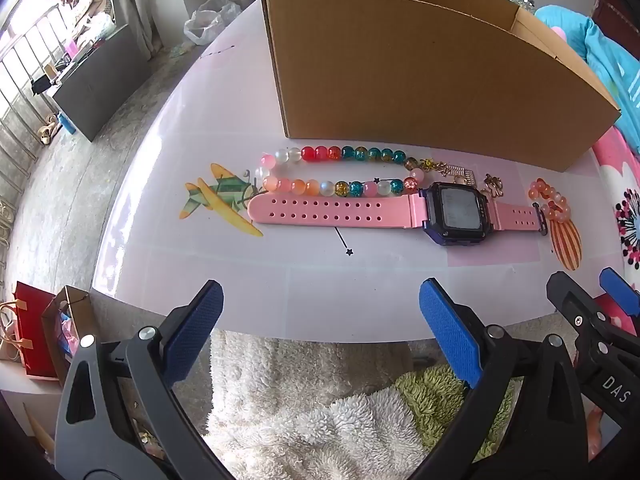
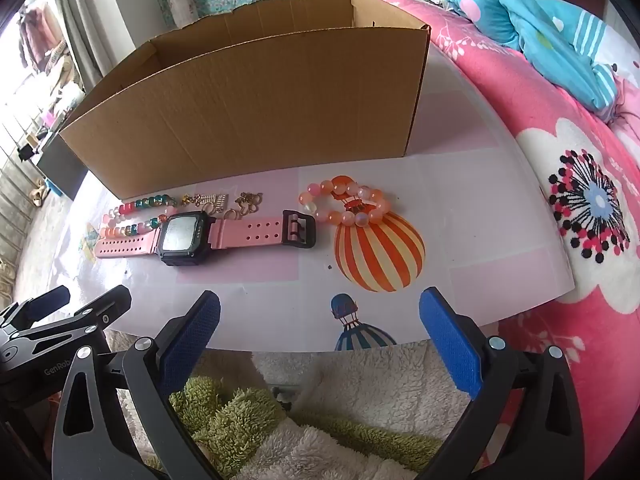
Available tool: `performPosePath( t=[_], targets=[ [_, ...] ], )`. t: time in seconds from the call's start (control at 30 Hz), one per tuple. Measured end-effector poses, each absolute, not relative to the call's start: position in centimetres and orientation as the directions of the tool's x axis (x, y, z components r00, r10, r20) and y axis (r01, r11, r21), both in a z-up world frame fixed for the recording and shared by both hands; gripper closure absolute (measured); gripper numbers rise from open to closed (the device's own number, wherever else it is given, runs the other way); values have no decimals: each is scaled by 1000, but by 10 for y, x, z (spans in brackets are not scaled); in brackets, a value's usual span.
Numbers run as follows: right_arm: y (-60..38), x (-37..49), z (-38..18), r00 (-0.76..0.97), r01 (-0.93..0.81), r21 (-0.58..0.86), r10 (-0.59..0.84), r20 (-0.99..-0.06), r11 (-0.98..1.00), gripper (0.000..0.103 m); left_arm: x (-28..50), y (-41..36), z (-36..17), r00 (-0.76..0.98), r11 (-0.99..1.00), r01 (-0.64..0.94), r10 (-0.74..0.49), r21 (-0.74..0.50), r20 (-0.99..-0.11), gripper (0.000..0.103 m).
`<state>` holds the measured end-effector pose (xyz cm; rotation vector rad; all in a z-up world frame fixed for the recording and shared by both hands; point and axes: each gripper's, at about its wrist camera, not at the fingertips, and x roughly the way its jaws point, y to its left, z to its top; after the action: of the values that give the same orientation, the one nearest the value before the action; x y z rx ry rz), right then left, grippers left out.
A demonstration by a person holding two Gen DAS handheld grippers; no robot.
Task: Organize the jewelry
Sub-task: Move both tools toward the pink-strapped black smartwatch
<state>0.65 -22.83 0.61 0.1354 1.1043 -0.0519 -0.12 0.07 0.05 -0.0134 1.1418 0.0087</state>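
Observation:
A pink-strapped watch (image 1: 360,210) (image 2: 208,234) lies flat on the table in front of an open cardboard box (image 1: 420,88) (image 2: 256,112). A multicoloured bead string (image 1: 336,172) (image 2: 136,212) lies behind the strap. Gold trinkets (image 1: 460,172) (image 2: 224,202) sit next to it. An orange-pink bead bracelet (image 1: 550,200) (image 2: 348,202) lies to the right. My left gripper (image 1: 320,320) is open and empty at the table's near edge. My right gripper (image 2: 320,324) is open and empty beside it, also seen at the left wrist view's right edge (image 1: 592,296).
The table (image 1: 224,128) (image 2: 480,208) is white with balloon and plane prints. A pink floral bed (image 2: 580,160) lies to the right. Fluffy white and green fabric (image 1: 320,408) is below the grippers. Bags (image 1: 36,328) stand on the floor at left.

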Motion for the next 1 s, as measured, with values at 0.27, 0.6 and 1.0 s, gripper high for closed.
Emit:
performPosePath(
  t=[0.27, 0.6, 1.0],
  targets=[
    [-228, 7, 6, 450, 108, 83, 26, -893, 991, 6, -2, 1, 1, 416, 1000, -14, 0, -6, -909, 8],
    [-228, 6, 7, 452, 109, 84, 26, -891, 990, 6, -4, 5, 0, 418, 1000, -14, 3, -3, -908, 8],
    [-228, 7, 7, 455, 109, 82, 23, -890, 991, 6, -2, 9, 1, 420, 1000, -14, 3, -3, -907, 8]
  ],
)
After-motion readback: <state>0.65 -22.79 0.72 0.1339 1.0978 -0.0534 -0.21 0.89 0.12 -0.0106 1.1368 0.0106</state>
